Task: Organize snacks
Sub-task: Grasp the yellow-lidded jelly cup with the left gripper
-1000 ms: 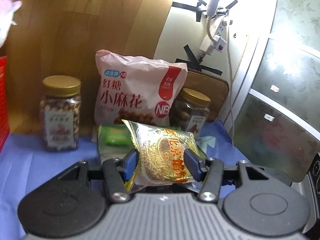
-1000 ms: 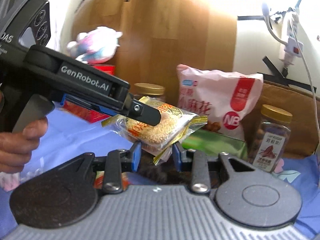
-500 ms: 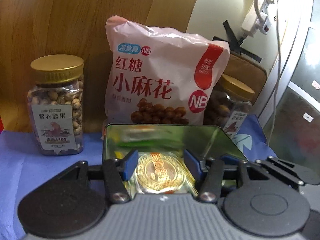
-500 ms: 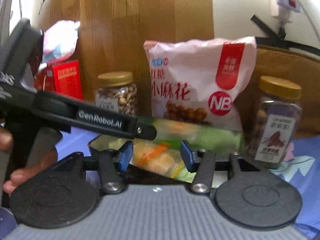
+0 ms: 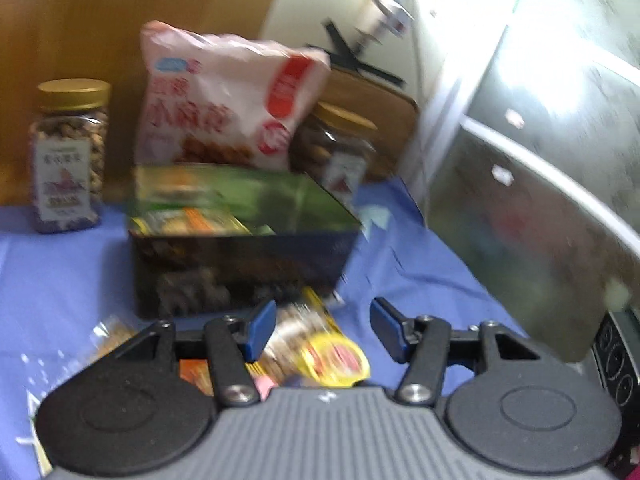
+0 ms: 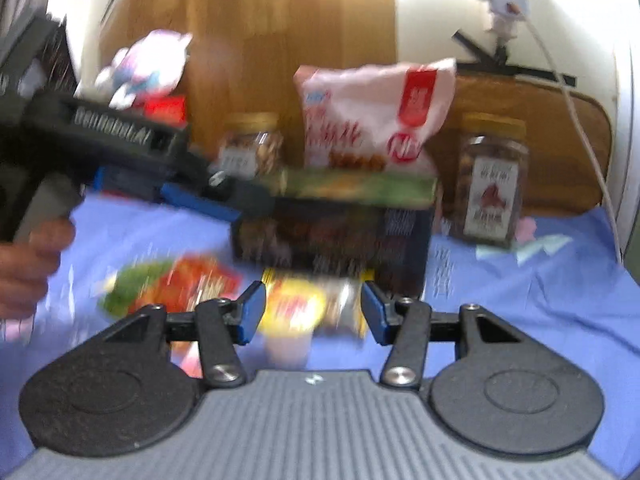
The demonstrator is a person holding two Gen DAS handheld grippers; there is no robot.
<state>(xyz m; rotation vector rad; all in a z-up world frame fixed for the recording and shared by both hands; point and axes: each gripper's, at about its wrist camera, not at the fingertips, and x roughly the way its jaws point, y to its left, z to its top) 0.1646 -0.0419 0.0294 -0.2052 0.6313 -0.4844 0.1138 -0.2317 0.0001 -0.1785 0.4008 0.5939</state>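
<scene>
The right gripper (image 6: 313,312) hovers with jaws apart over a yellow snack packet (image 6: 296,308) on the blue cloth (image 6: 520,288), just before a dark tin (image 6: 340,236) of snacks.

A wood panel (image 6: 288,52) backs the bench, which wears a blue cloth (image 6: 520,280). Beside it, a cream wall (image 6: 460,12) with black tape and a power strip (image 6: 506,4).
</scene>
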